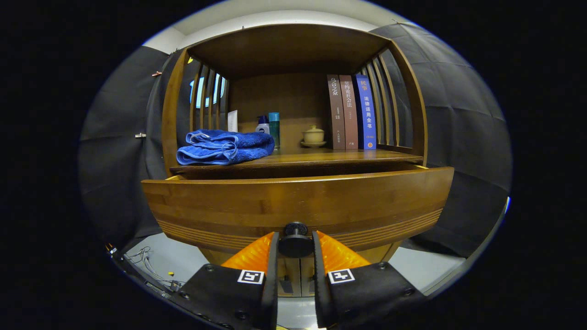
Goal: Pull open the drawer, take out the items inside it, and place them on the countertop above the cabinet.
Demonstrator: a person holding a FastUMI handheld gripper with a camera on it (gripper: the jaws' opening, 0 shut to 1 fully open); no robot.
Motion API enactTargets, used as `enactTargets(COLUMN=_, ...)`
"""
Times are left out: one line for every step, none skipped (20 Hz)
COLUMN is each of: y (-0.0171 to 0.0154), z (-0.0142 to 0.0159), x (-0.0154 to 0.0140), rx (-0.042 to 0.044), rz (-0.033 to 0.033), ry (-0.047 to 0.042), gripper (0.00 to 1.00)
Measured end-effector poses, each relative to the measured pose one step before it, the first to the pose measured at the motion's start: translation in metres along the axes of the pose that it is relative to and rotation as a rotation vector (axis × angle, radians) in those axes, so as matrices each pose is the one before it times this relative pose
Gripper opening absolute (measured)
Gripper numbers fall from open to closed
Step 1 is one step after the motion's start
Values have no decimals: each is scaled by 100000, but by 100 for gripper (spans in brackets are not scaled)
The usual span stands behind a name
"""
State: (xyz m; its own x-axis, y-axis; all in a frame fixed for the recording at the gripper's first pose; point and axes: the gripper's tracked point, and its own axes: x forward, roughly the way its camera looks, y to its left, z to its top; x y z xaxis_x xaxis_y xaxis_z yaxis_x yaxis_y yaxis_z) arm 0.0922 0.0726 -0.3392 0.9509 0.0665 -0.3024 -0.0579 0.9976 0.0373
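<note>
The gripper (296, 245) has its two fingers closed on the round dark knob (296, 239) at the lower middle of the drawer front, one finger pressing on each side of the knob. The drawer (298, 201) is a wide wooden unit set directly beneath the countertop (330, 158) of the cabinet; it stands pulled partly out, with a dark gap visible between its top edge and the countertop edge. The drawer's interior cannot be seen from this angle. On the countertop, a folded blue towel (224, 146) lies at the left front. Behind it stand a white bottle (263, 124) and a teal bottle (274, 128), touching or nearly so. A small lidded ceramic cup (313, 136) on a saucer sits near the middle rear. Three upright books (351, 112) stand side by side at the right, against the slatted side panel (383, 101).
</note>
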Motion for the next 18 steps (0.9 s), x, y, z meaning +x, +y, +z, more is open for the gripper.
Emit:
enactTargets(y=-99, z=-35, x=-738, rx=472, rz=125, ry=-61, gripper=36)
enactTargets(y=-86, z=-102, x=-854, rx=34, rz=-32, ry=70, gripper=36)
enactTargets(y=-34, z=-110, x=-682, rx=-195, rz=-83, ry=129, gripper=36)
enactTargets(y=-6, z=-89, x=-603, rx=-557, rz=-57, ry=93, gripper=36)
enactTargets(y=-24, z=-49, x=-542, rx=-41, rz=80, ry=54, gripper=36)
enactTargets(y=-8, z=-189, x=-703, rx=333, rz=345, ry=-65, gripper=36)
enactTargets(y=-17, z=-50, x=-496, rx=792, rz=86, ry=-59, gripper=36)
enactTargets(y=-140, z=-105, x=-376, rx=194, rz=-114, ry=20, gripper=36)
enactTargets(y=-166, z=38, x=-411, rx=-80, rz=92, ry=-174, gripper=36)
enactTargets(y=-31, z=-197, x=-242, rx=-199, rz=-94, ry=680, gripper=36)
enactTargets(y=30, z=40, x=-296, rx=-512, rz=18, ry=-245, gripper=36)
enactTargets(y=115, z=-72, x=-226, rx=-339, rz=200, ry=406, gripper=36)
enactTargets(y=105, z=10, x=-97, rx=178, rz=-11, ry=-357, gripper=36)
enactTargets(y=13, z=-328, x=-192, rx=215, rz=-57, ry=462, gripper=36)
enactTargets(y=71, z=-335, x=-100, rx=102, rz=-21, ry=502, gripper=36)
enactTargets(y=41, z=-304, x=-301, rx=250, rz=-137, ry=602, gripper=36)
enactTargets(y=73, z=144, x=63, rx=1036, rz=-125, ry=-1706, gripper=36)
enactTargets(y=10, z=-134, x=134, rx=152, rz=175, ry=1170, gripper=36)
